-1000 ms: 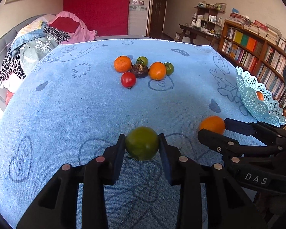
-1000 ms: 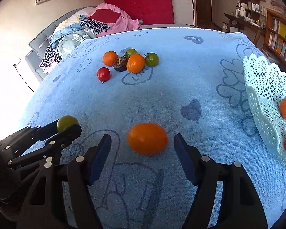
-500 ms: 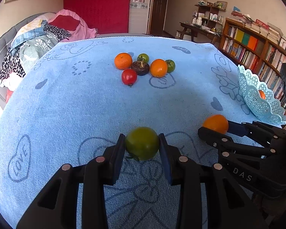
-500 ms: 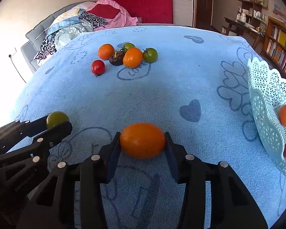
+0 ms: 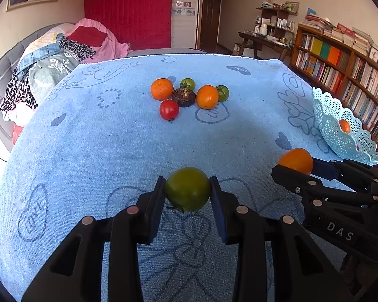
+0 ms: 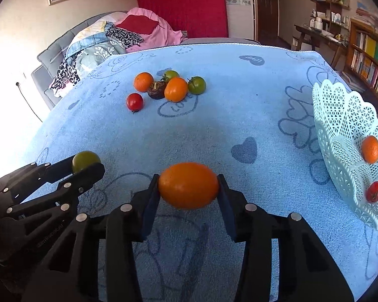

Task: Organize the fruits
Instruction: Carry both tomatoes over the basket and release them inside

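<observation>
My left gripper (image 5: 187, 191) is shut on a green tomato (image 5: 188, 188) just above the blue towel. My right gripper (image 6: 188, 188) is shut on an oval orange fruit (image 6: 188, 185), which also shows as the orange fruit (image 5: 296, 160) at the right of the left wrist view. A white lattice basket (image 6: 340, 115) stands at the right edge, with an orange (image 6: 370, 149) and a red tomato (image 6: 374, 191) inside. Farther back lies a cluster: two oranges (image 5: 161, 88), a dark mangosteen (image 5: 183, 97), two green tomatoes (image 5: 222, 93) and a red tomato (image 5: 169, 109).
A blue towel (image 5: 93, 146) with heart and flower drawings covers the table. Piled clothes lie on a grey sofa (image 6: 63, 58) behind the far left edge. Bookshelves (image 5: 340, 60) and a desk stand to the right, beyond the basket.
The right gripper closed its jaws onto the orange fruit, which lay between open jaws a second ago. The left gripper kept still with the green tomato.
</observation>
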{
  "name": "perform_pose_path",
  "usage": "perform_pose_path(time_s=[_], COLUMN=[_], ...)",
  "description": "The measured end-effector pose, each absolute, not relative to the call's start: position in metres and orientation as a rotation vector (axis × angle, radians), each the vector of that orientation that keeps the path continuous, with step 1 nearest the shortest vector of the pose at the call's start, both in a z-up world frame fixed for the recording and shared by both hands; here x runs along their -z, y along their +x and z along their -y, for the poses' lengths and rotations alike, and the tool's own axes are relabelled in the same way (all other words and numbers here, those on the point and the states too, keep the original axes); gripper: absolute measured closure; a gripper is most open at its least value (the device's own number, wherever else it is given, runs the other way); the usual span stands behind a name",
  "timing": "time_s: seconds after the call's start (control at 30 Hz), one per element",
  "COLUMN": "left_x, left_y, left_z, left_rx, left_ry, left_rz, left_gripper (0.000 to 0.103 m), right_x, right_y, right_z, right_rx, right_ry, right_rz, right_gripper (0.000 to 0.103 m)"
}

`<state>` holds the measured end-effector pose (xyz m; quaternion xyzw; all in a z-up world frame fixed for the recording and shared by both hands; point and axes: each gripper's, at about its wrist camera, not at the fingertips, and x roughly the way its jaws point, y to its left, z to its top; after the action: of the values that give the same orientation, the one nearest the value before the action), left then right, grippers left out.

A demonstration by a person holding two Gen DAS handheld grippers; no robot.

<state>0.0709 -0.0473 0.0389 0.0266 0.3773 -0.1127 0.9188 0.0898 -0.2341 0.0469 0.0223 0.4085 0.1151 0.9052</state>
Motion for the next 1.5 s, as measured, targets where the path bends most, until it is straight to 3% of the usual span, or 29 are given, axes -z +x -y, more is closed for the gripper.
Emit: perform_pose_path(time_s=[1.5], left_x=[-0.099], left_y=[0.052], left_z=[0.142], left_rx=[0.313], left_ry=[0.219], left_rz=[-0.626], left_gripper=[0.067], right_x=[-0.124], right_y=[0.028], right_z=[0.371], right_rx=[-0.012], right_ry=[0.212], right_rz=[-0.604], right_gripper=[0.057])
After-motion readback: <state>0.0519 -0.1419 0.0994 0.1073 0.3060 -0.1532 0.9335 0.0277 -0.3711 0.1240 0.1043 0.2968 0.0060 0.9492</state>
